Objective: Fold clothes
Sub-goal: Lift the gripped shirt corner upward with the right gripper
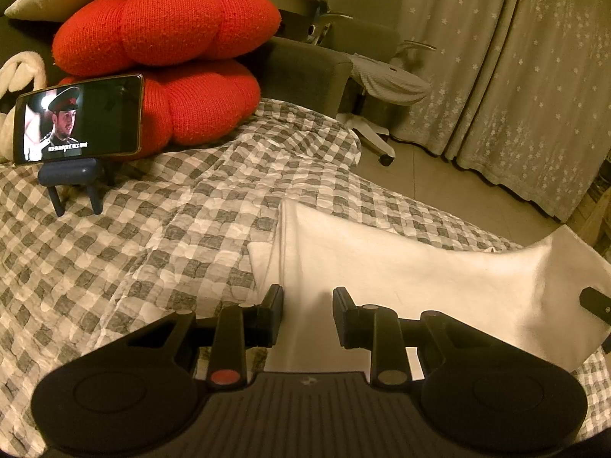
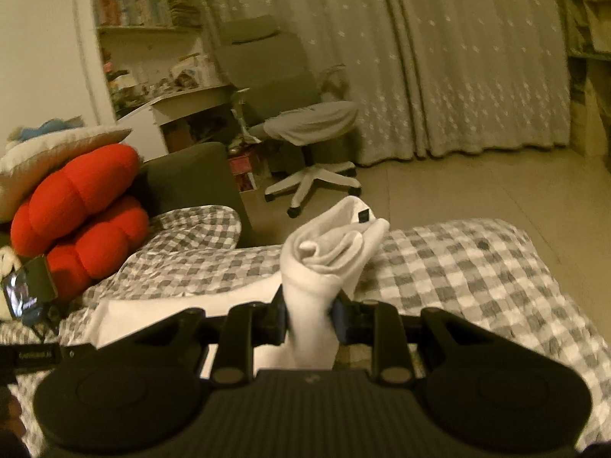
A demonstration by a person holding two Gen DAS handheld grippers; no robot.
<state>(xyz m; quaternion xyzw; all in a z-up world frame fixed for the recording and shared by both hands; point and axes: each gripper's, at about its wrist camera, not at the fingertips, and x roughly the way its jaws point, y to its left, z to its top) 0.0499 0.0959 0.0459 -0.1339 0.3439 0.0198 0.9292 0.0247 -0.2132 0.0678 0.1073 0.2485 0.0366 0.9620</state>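
White garment (image 2: 324,263) bunches in the clamped right tool (image 2: 308,318), draping between the open left tool (image 1: 307,311).

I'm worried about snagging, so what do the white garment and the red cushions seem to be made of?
White garment: soft, matte knit, probably cotton jersey; it bunches limply in the right tool. Red cushions: chunky yarn knit with visible stitch texture and fuzz, likely wool or acrylic.

Dim amber light (right view blurred)
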